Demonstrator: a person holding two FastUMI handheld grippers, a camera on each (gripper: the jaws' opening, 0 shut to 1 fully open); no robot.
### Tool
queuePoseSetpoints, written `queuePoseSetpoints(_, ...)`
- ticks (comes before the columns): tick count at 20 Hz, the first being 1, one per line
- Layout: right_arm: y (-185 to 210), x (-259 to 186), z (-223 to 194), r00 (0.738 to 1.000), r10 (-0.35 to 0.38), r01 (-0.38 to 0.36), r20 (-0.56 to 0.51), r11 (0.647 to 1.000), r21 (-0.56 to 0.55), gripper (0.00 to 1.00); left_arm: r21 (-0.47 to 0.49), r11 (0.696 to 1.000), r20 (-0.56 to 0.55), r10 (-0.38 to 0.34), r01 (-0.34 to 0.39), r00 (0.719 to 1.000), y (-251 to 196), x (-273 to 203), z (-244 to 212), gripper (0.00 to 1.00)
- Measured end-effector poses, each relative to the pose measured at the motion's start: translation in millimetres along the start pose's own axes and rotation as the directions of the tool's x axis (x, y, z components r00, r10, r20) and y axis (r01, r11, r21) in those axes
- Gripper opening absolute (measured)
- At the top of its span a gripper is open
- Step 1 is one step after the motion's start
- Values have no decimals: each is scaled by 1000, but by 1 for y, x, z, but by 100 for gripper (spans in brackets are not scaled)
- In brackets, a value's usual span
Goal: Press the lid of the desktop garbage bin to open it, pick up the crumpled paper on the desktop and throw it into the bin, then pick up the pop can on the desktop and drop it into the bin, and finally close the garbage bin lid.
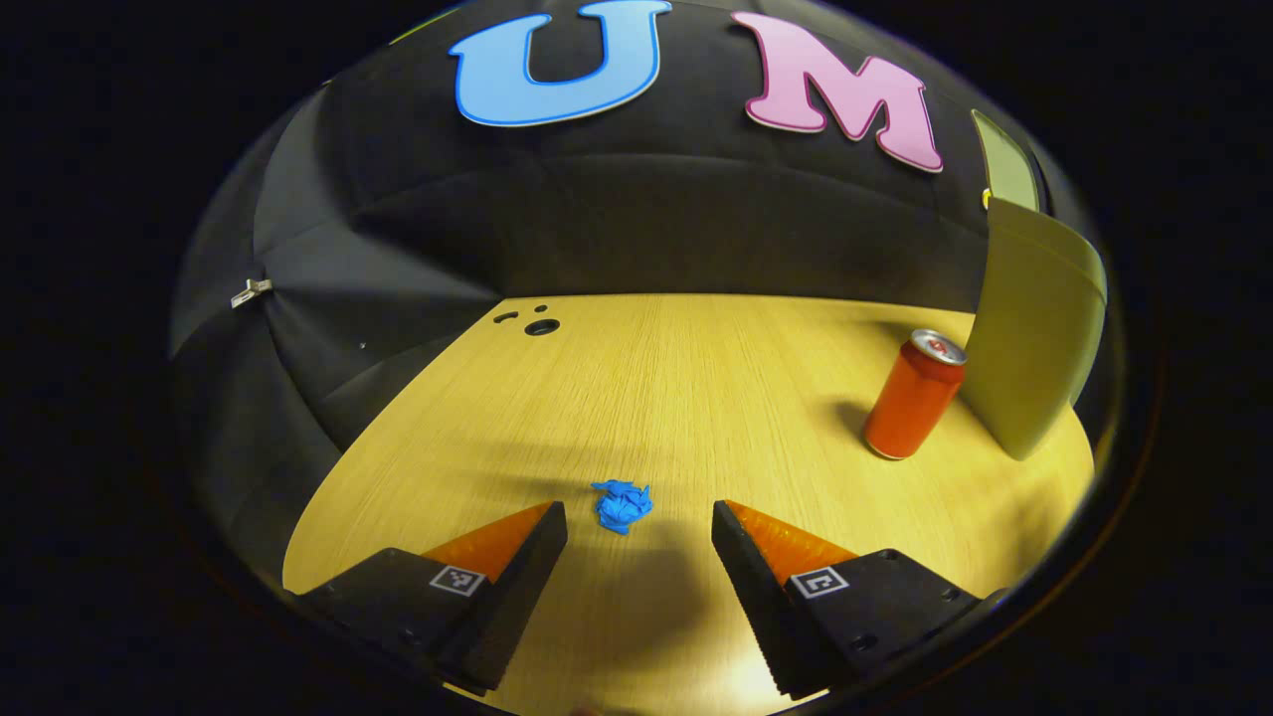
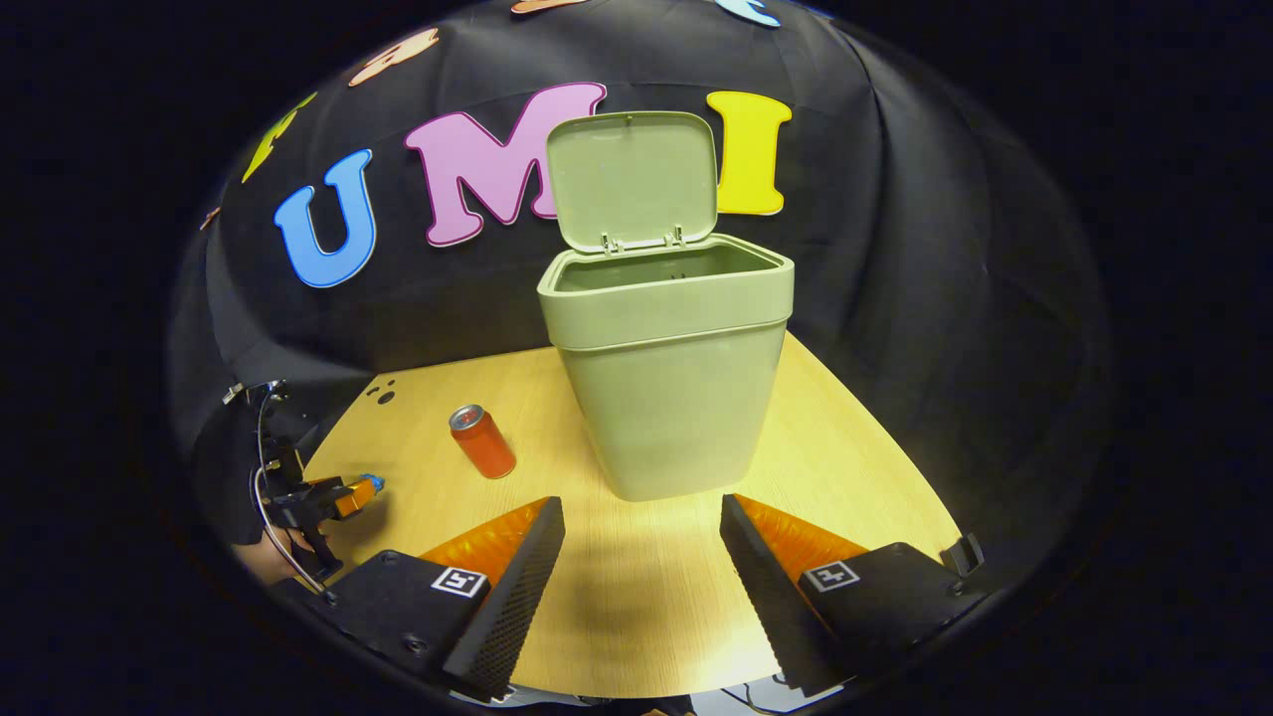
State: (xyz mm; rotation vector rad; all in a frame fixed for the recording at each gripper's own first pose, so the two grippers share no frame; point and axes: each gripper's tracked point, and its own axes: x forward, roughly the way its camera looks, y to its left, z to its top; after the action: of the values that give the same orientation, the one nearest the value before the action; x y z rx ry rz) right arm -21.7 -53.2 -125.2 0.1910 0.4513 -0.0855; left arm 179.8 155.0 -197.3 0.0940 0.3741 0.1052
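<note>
Closing on the small blue crumpled paper (image 1: 623,504) should be done squarely: it lies on the wooden worktop (image 1: 676,398) just ahead of the spread left hand-held gripper (image 1: 638,525). The right hand-held gripper (image 2: 641,522) is likewise spread, facing the lid-raised green plastic bin (image 2: 671,358). The bin's inside is hidden.

We were working in a staged recording booth rather than a lived-in room. A black cloth wall (image 2: 925,298) closed off the back and sides. A bare wood-grain tabletop (image 1: 656,398) with cable holes (image 1: 541,326) carried a small lidded bin (image 2: 668,368), a pop can (image 2: 482,442) and crumpled paper (image 1: 622,504).
</note>
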Motion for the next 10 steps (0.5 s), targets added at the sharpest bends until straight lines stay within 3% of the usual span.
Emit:
queuePoseSetpoints(7, -8, 27, -4, 999, 6, -7, -48, 1000, -5, 99, -23, 999, -68, 46, -48, 997, 6, 40, -14, 94)
queuePoseSetpoints(10, -8, 39, -4, 998, 19, -20, -65, 1000, -16, 99, -52, 998, -62, 35, -39, 997, 4, 45, -14, 94)
